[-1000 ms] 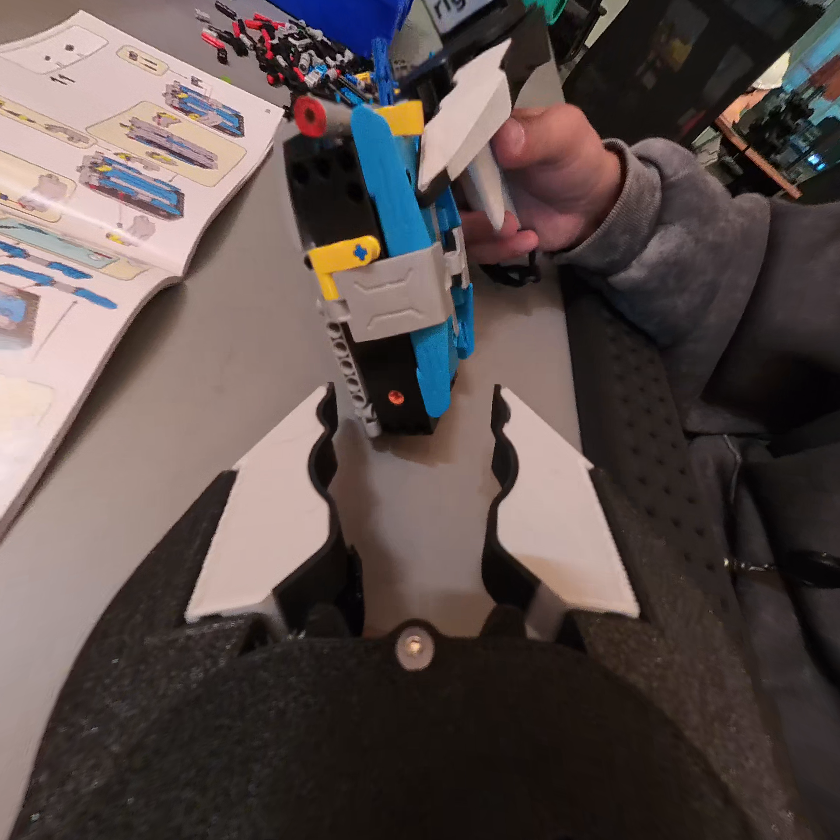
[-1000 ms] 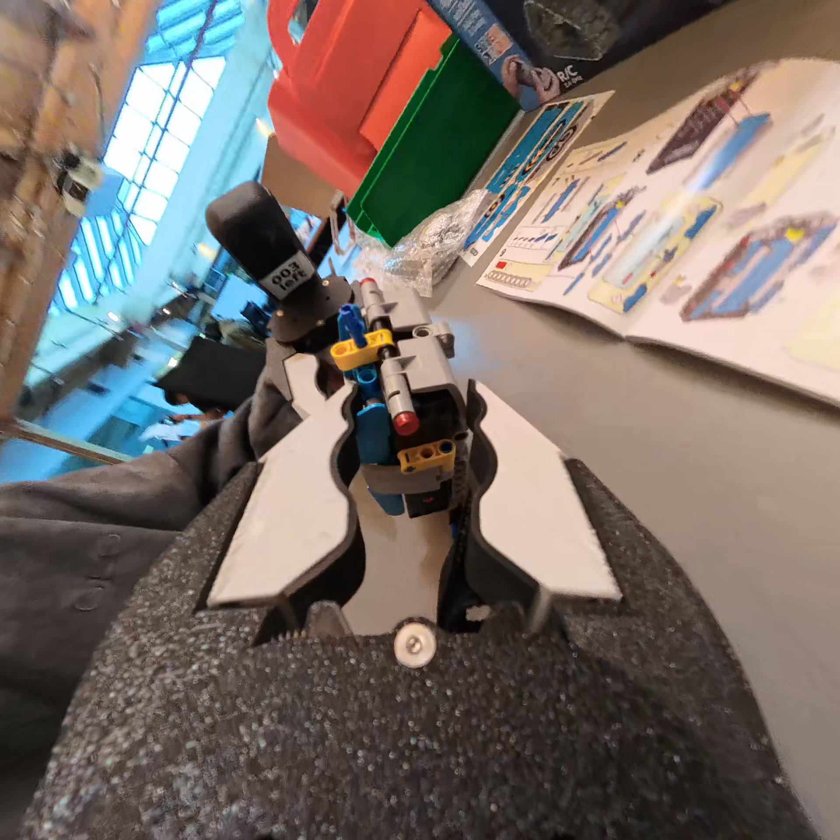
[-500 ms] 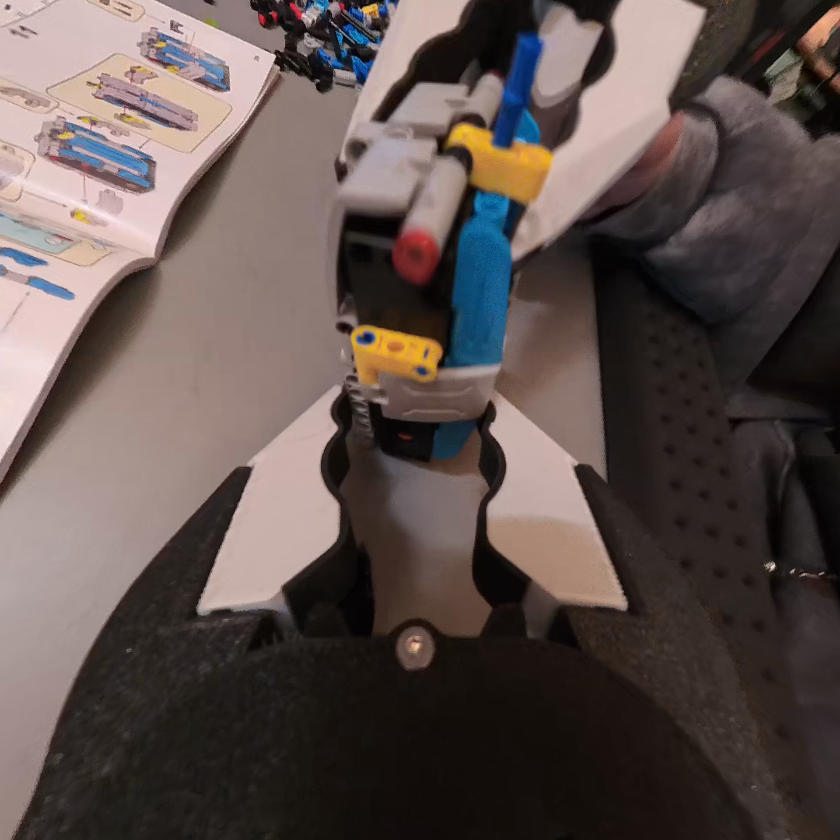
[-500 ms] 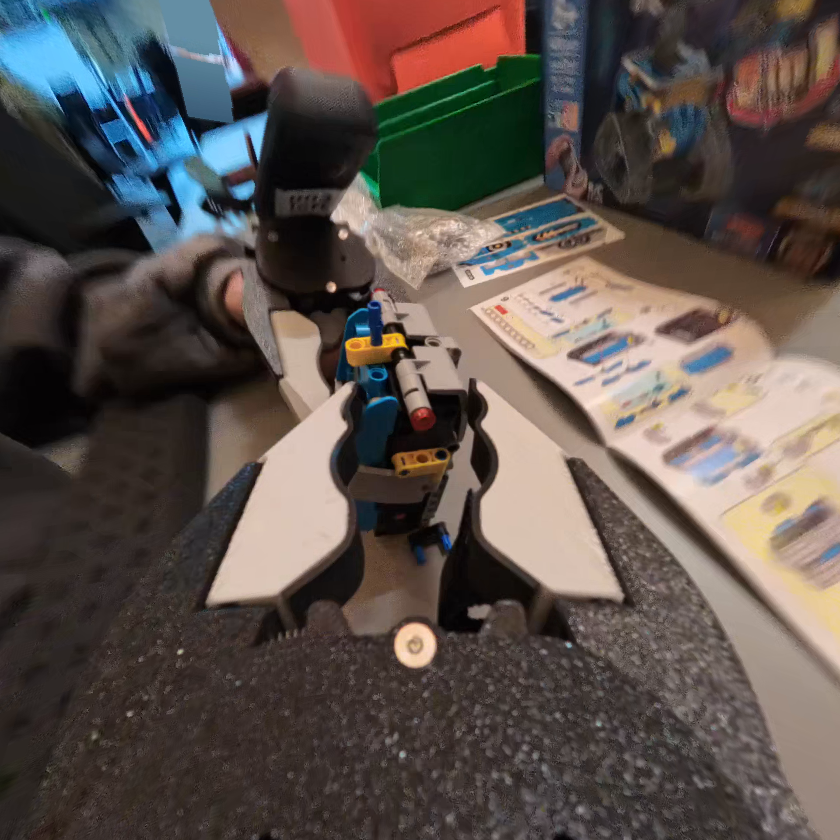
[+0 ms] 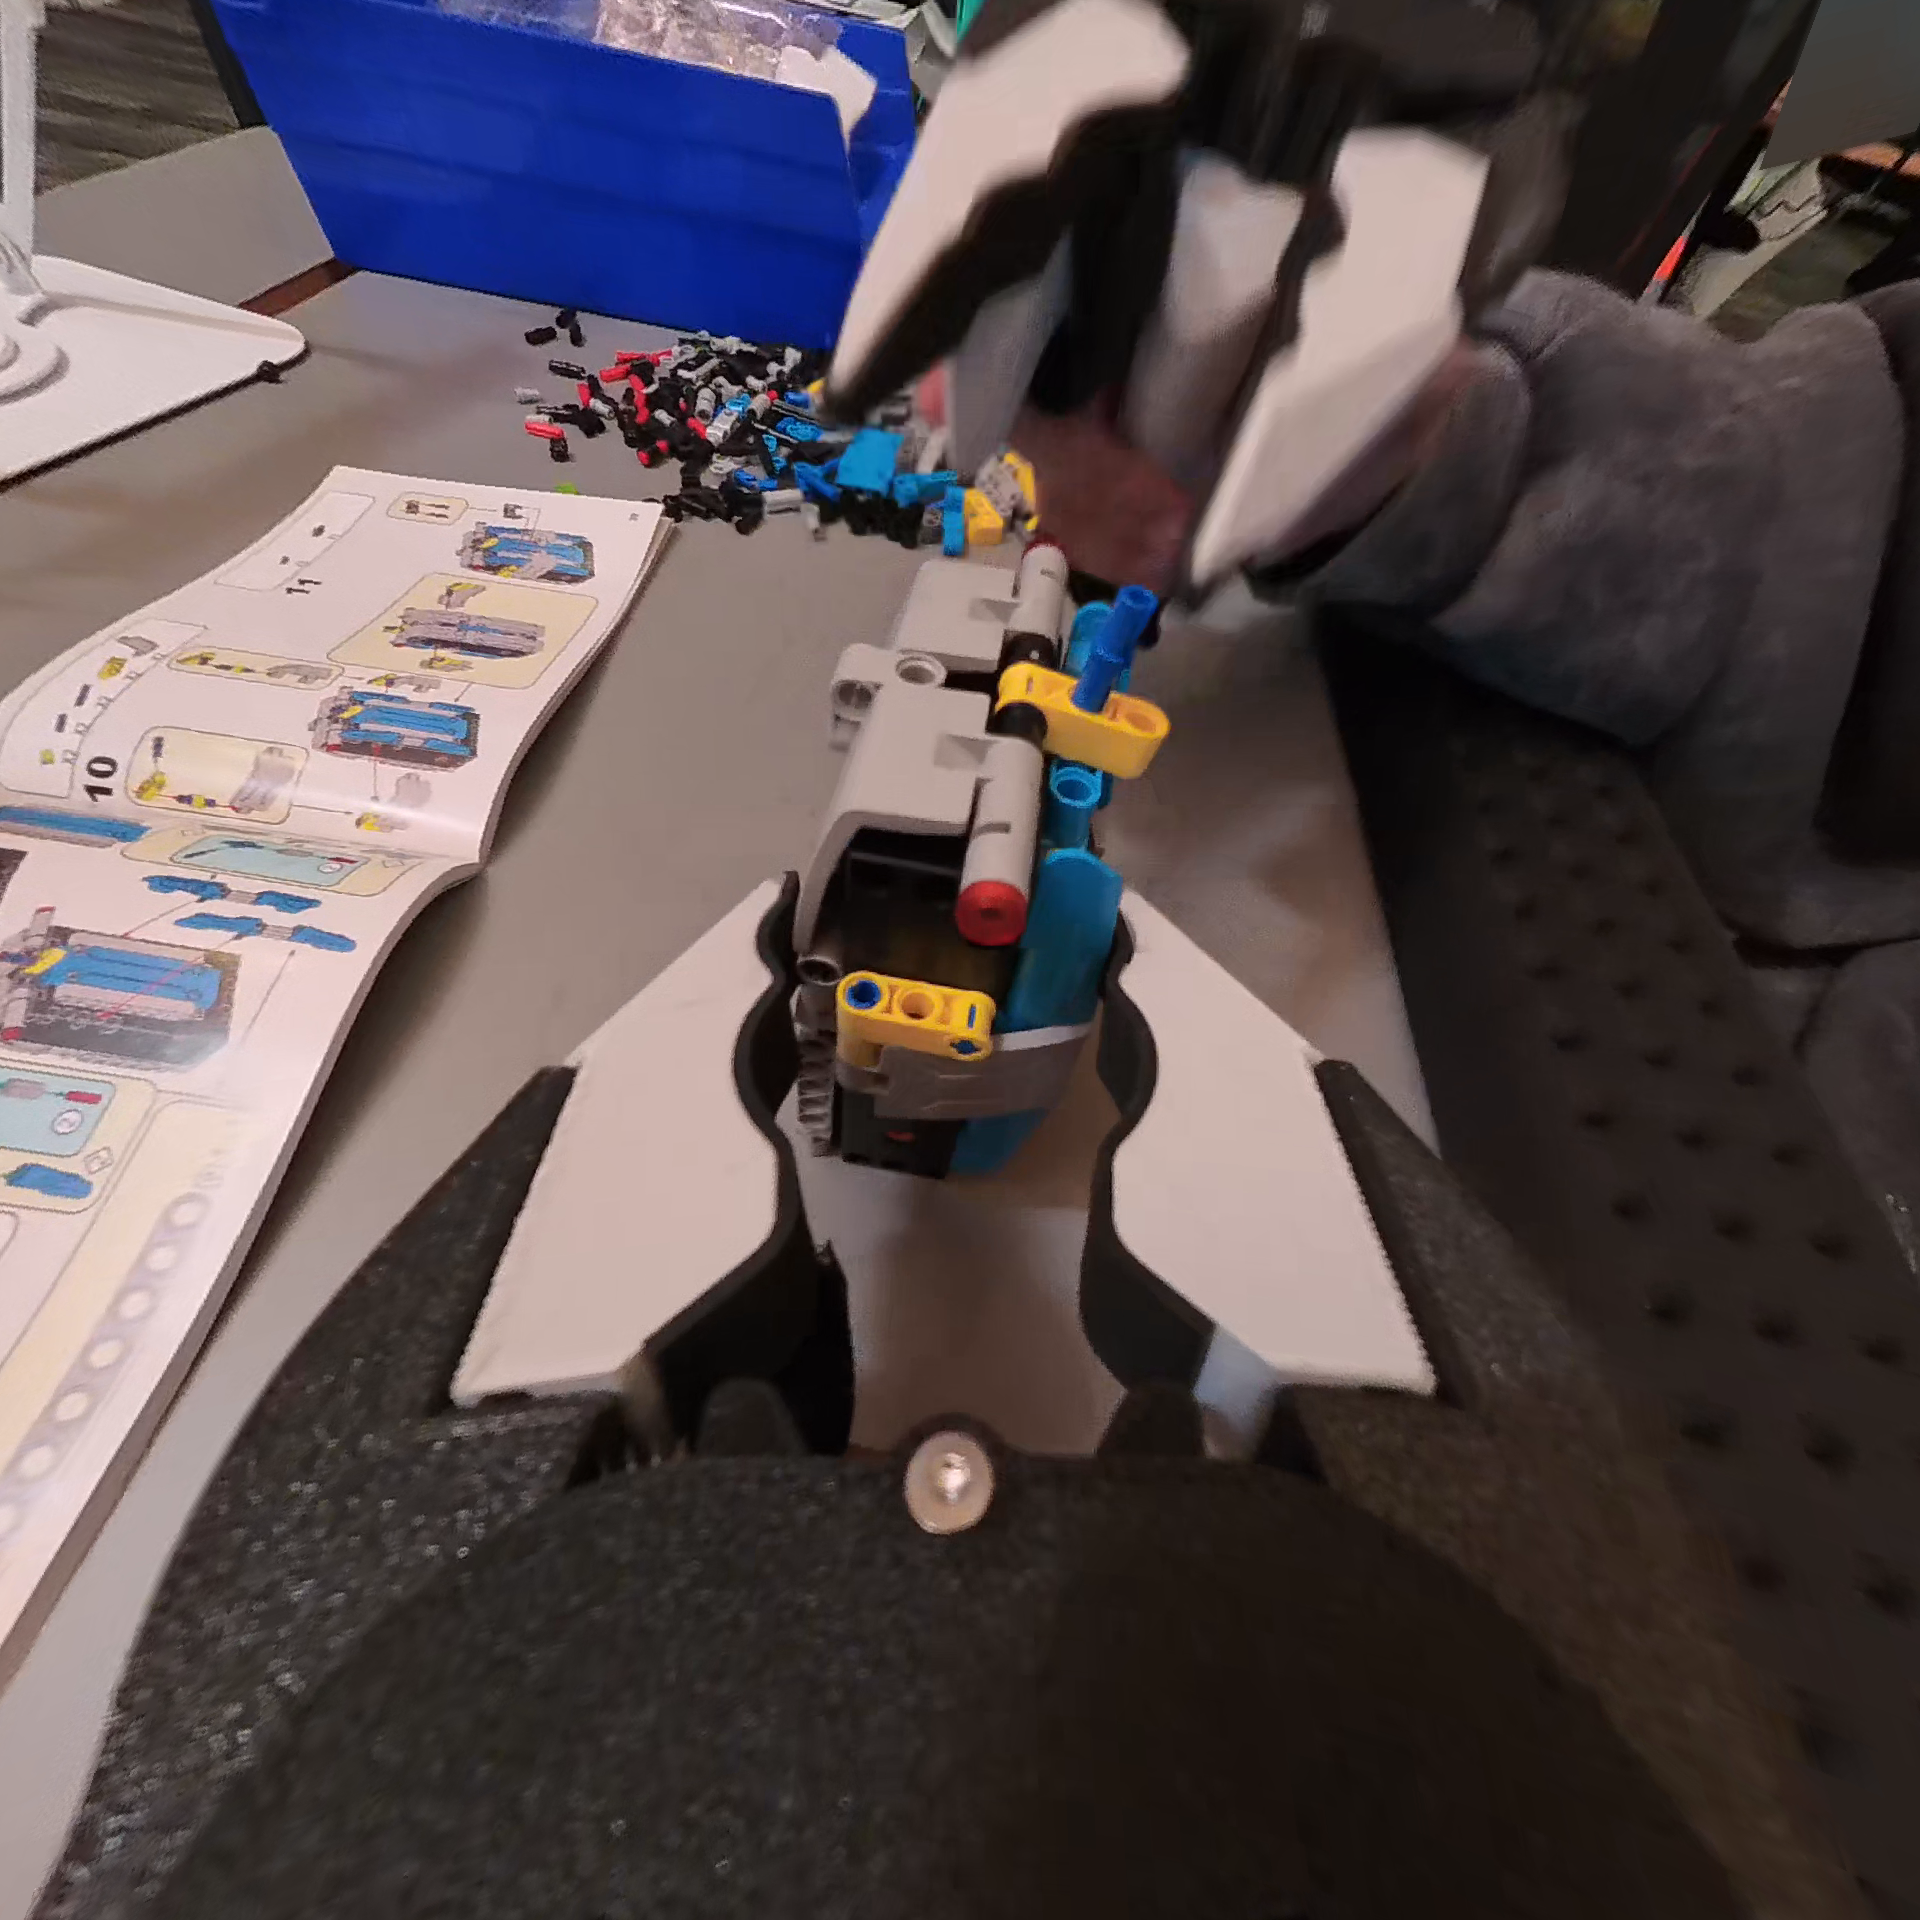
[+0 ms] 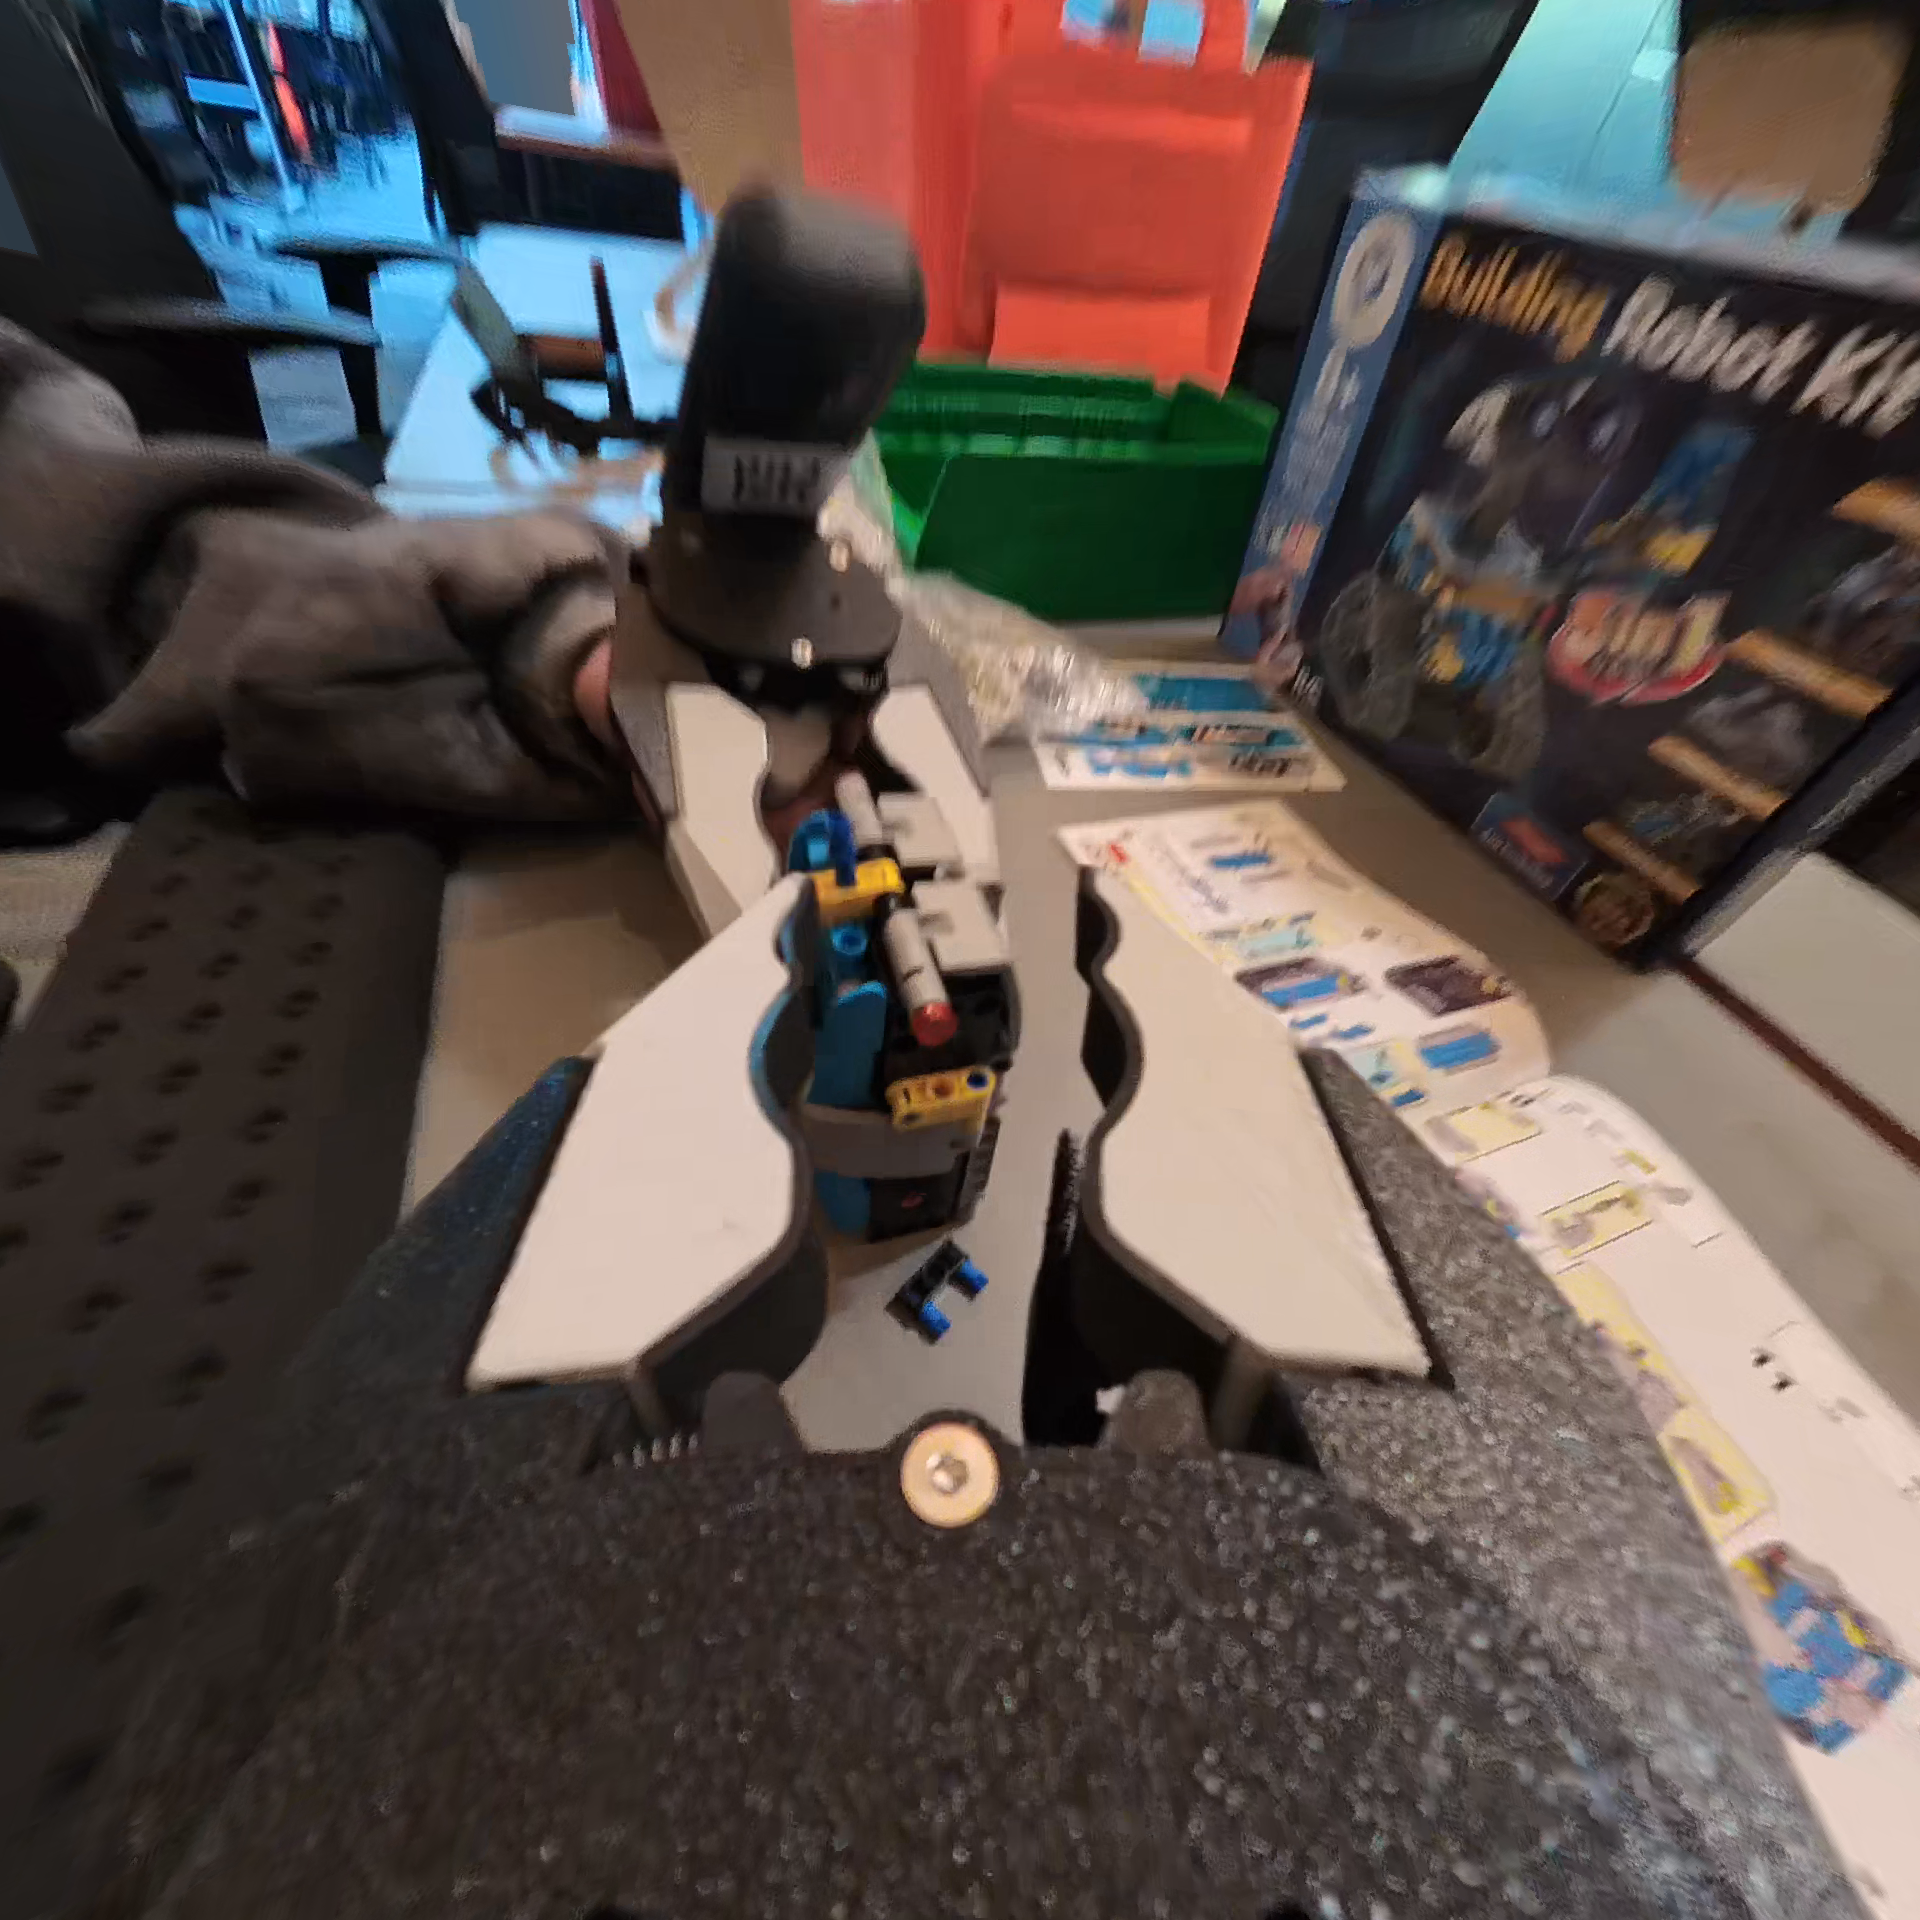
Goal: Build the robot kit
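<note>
Left gripper [image 5: 940, 940]: fingers closed narrowly on the near end of the brick model [image 5: 966, 883], which lies on the grey table [image 5: 644, 852].
Right gripper [image 6: 940, 940]: fingers spread; left pad touches the model, right pad stands clear.
Loose piece [image 6: 935, 1294]: on the table between the right fingers.
Booklet [image 5: 260, 831]: open, left of the model.
Loose parts [image 5: 727, 436]: beyond, before the blue bin [image 5: 582, 156].
</note>
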Motion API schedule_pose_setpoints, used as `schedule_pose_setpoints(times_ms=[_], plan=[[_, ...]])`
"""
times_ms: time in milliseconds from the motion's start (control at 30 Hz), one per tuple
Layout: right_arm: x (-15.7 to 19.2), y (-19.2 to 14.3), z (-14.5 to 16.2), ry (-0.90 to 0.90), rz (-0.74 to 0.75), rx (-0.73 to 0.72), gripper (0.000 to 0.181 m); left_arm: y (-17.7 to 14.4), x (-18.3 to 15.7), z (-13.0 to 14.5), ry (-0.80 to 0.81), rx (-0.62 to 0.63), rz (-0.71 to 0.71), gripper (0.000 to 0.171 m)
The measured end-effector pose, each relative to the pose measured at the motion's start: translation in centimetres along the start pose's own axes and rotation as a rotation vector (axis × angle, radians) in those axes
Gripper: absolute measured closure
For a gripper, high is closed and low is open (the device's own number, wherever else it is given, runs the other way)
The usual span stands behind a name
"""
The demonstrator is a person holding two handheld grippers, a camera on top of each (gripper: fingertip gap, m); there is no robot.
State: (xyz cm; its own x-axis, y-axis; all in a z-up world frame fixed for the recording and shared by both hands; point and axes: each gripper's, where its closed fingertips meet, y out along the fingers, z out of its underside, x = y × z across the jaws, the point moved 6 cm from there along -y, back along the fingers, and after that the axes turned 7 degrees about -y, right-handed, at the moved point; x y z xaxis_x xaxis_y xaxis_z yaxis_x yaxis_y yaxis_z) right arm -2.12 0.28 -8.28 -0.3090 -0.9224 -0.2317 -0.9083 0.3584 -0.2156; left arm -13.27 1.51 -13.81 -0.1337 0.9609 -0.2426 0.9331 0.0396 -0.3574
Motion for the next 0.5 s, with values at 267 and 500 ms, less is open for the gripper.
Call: schedule_pose_setpoints(times_ms=[267,500], plan=[[1.8,1.1,-1.2,0.054,-0.101,-0.042,0.181,0.1,-0.1,0.0,0.016,-0.006,-0.017,0.116],[1.6,1.3,-1.0,0.057,-0.093,-0.046,0.181,0.1,-0.1,0.0,0.010,-0.006,-0.016,0.116]])
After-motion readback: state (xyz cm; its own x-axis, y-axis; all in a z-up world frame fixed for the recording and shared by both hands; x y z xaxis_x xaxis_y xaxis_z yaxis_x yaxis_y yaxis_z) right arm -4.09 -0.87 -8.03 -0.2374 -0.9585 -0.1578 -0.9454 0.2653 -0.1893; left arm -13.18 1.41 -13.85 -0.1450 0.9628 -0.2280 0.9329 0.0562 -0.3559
